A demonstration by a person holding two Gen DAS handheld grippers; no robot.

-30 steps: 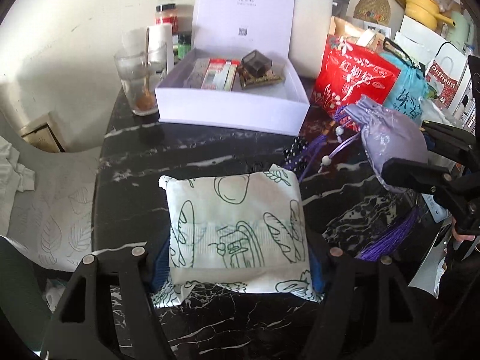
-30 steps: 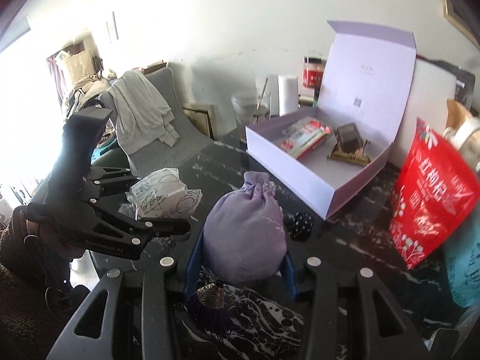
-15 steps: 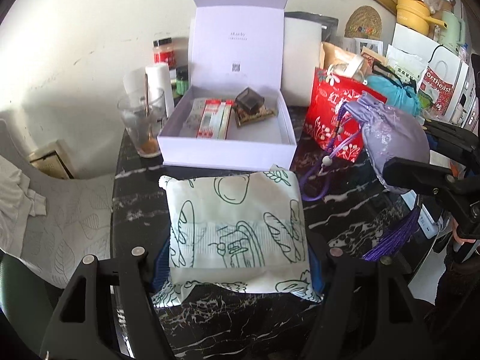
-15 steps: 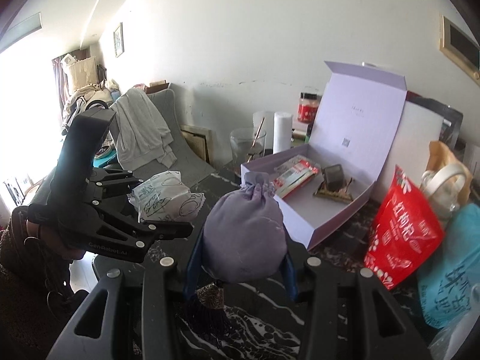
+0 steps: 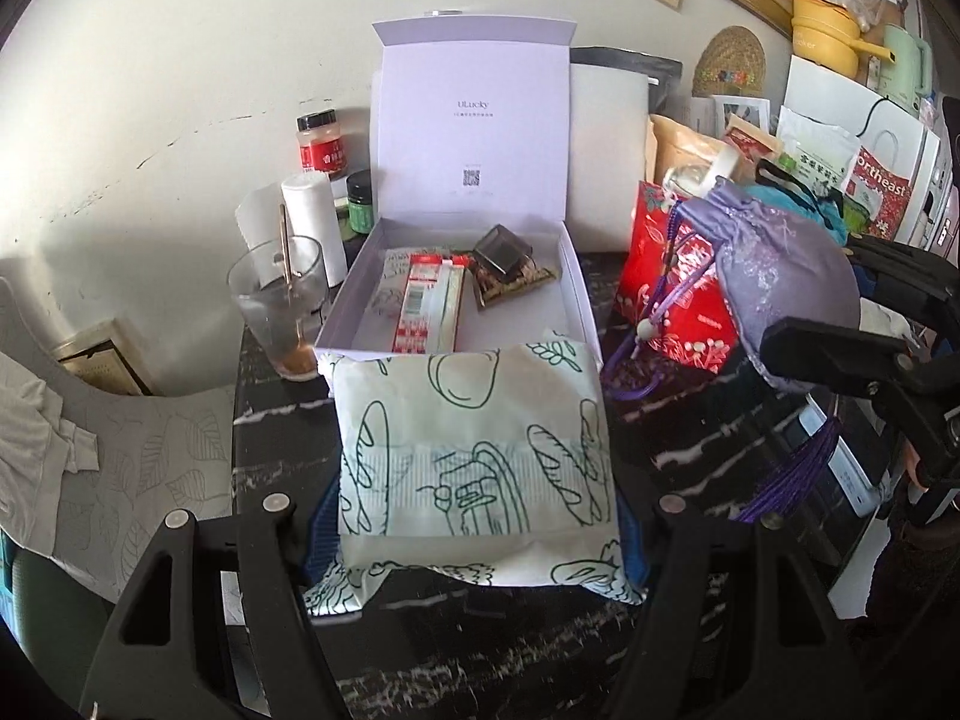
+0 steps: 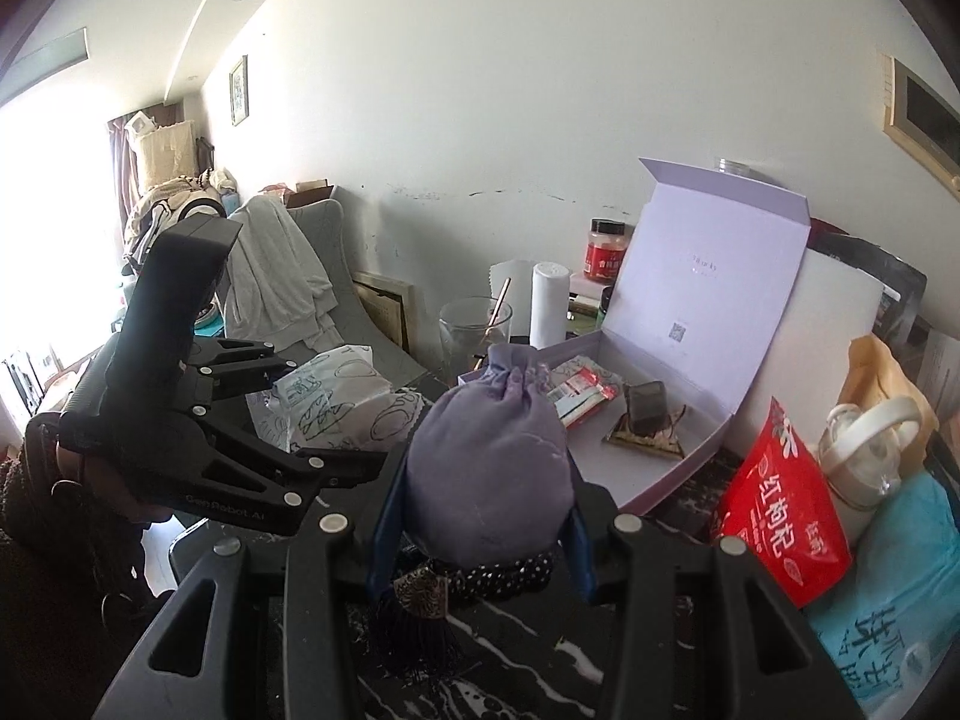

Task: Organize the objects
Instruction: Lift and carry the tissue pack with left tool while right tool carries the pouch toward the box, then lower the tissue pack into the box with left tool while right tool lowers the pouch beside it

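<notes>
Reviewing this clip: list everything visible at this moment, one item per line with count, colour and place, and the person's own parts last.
Gift box: 1, lilac, lid open, back of table.
Red-and-white packet: 1, inside box, left.
Dark small case: 1, inside box, on a patterned packet.
Printed packet: 1, white with green drawings, in left gripper.
Drawstring pouch: 1, lilac, in right gripper.
Glass: 1, clear, stick inside, left of box.
Jar: 1, red, black lid, by wall.
Red bag: 1, right of box.
Table: 1, black marble.
Left gripper: 1, black, closed on printed packet.
Right gripper: 1, black, closed on drawstring pouch.
</notes>
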